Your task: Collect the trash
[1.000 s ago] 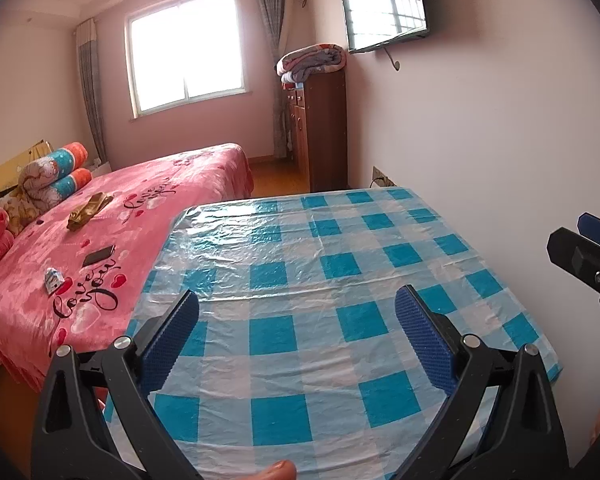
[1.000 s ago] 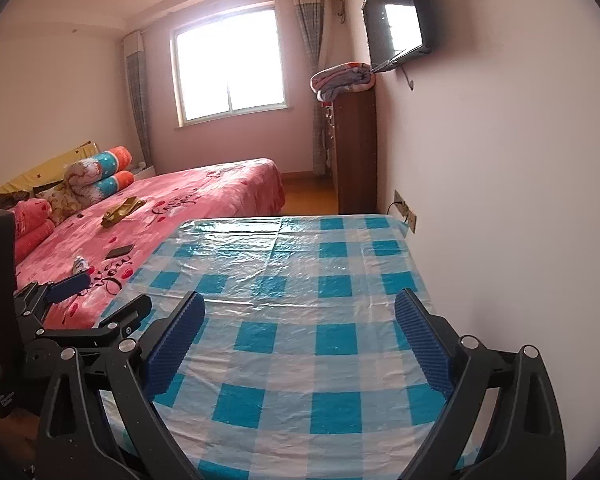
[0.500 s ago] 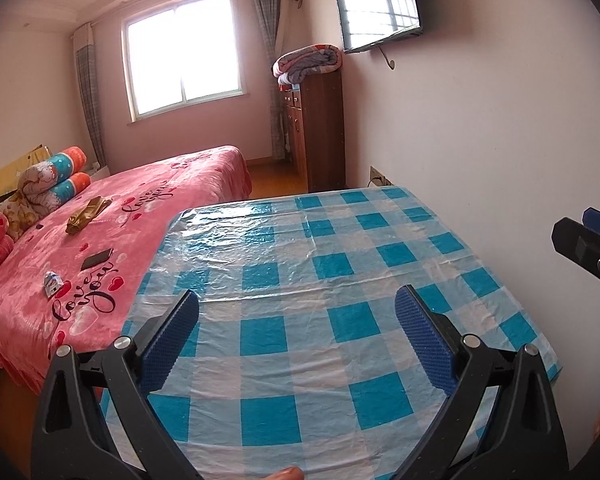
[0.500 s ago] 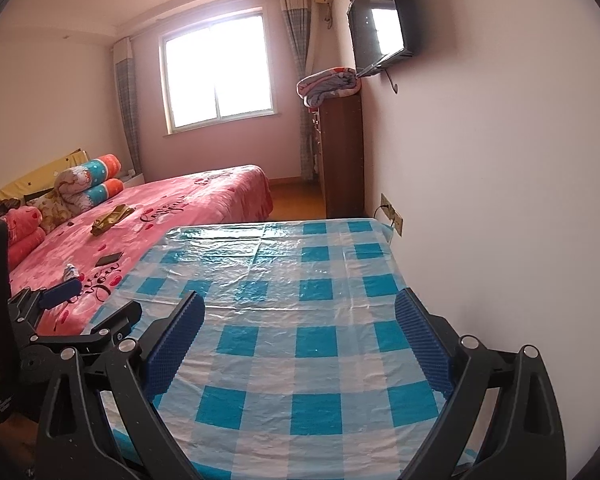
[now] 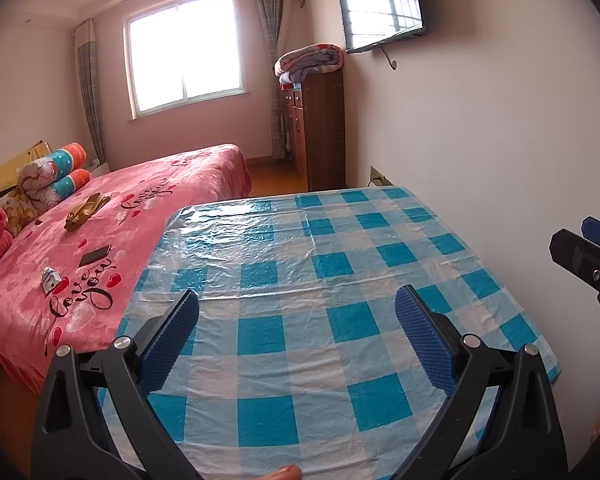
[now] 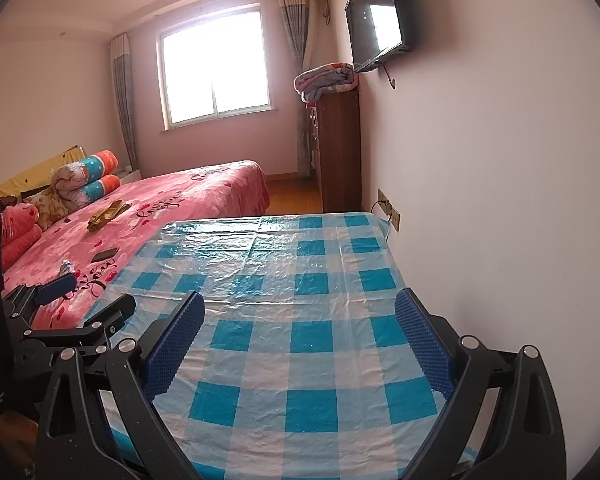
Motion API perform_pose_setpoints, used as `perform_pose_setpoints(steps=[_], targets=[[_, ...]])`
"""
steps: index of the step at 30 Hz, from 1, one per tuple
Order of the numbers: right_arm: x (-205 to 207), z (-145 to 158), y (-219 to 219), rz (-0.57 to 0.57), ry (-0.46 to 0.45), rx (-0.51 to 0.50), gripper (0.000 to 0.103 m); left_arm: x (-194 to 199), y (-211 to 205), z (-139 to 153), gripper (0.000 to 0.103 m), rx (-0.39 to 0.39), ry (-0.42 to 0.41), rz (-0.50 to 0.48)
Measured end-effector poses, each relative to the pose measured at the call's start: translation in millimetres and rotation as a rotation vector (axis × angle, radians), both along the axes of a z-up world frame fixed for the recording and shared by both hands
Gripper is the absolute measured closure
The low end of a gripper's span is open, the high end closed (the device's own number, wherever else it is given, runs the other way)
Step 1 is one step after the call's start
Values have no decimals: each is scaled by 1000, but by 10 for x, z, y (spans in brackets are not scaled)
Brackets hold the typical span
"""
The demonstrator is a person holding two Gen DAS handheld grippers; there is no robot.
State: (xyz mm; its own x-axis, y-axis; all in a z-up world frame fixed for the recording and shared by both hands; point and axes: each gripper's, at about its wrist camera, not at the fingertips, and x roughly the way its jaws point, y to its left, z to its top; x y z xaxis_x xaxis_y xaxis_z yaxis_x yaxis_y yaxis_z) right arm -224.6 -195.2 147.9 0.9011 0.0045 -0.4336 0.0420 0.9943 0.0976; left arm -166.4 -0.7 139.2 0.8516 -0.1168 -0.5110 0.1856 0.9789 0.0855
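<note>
Both tools up and idle: my left gripper (image 5: 296,336) and right gripper (image 6: 300,338) have jaws spread wide, holding nothing, hovering over the checked tablecloth (image 5: 340,256), which looks bare. The likely trash sits at left of frame on the pink bed (image 5: 148,200): a gold wrapper (image 5: 86,206) and a small crumpled packet (image 5: 51,280).

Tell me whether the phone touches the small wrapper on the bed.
Apart. The left wrist view shows pink bedspread between the phone and the small wrapper.

Glossy crinkled plastic tablecloth (image 5: 300,264); plush pink bedspread (image 5: 148,200); brown wood cabinet (image 5: 324,128).
</note>
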Motion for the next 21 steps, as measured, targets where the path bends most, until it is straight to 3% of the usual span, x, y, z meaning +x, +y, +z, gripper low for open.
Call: perform_pose_setpoints(steps=[21], targets=[[147, -70, 90, 24, 24, -15, 8, 96, 46, -65, 4, -6, 13, 17]])
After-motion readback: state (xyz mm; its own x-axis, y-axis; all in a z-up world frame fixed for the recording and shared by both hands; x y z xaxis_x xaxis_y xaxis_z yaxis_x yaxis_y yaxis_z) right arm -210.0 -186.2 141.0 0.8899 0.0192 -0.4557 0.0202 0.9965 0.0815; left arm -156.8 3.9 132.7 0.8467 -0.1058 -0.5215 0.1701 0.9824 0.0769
